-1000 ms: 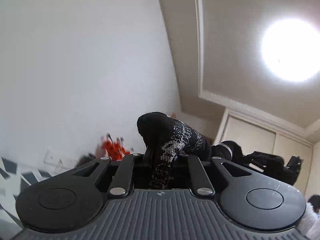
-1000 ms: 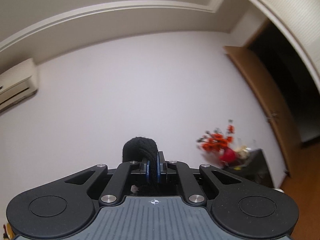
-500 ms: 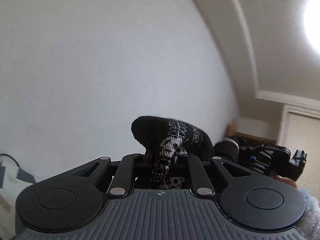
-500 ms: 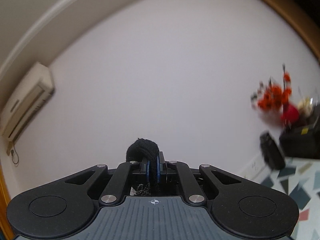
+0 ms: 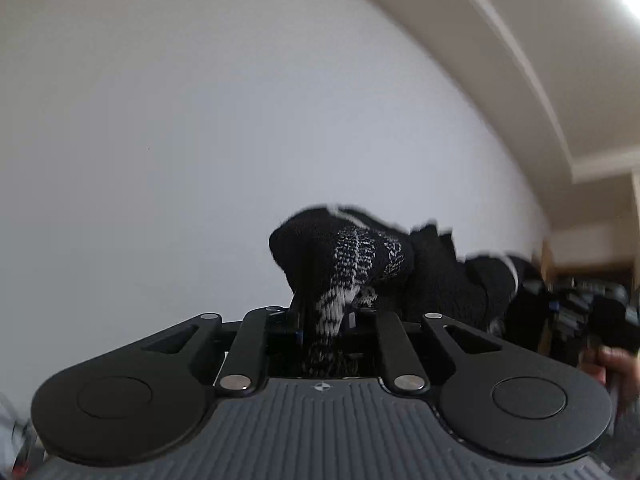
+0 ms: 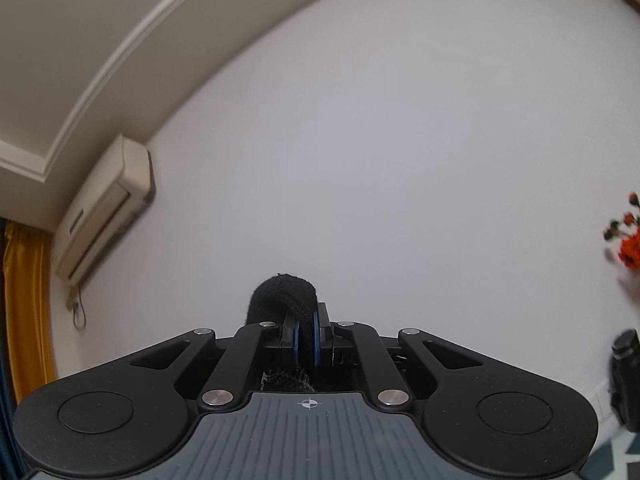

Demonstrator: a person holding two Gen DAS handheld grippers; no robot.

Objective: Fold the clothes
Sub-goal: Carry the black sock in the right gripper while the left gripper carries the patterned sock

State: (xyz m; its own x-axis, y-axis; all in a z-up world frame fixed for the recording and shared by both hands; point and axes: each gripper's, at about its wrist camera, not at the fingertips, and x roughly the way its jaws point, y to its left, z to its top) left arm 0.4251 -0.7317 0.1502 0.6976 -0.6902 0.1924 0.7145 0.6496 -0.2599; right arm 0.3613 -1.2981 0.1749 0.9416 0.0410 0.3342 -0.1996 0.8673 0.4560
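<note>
A black knitted garment with a white pattern (image 5: 352, 256) bulges up between the jaws of my left gripper (image 5: 324, 316), which is shut on it and held up in the air. The cloth runs off to the right towards the other gripper's black body (image 5: 584, 312), held by a hand. In the right wrist view my right gripper (image 6: 306, 332) is shut on a black fold of the same garment (image 6: 284, 298), pinched between the blue pads (image 6: 318, 340). Both cameras point up at the wall; the rest of the garment is hidden.
A white wall fills both views. An air conditioner (image 6: 104, 212) hangs at the upper left beside a yellow curtain (image 6: 28, 300). Red flowers (image 6: 628, 240) and a dark object (image 6: 626, 380) stand at the right edge.
Both grippers have swung with the garment still held. The red flowers left the left view and slid to the right edge in the right view; the air conditioner came further in.
</note>
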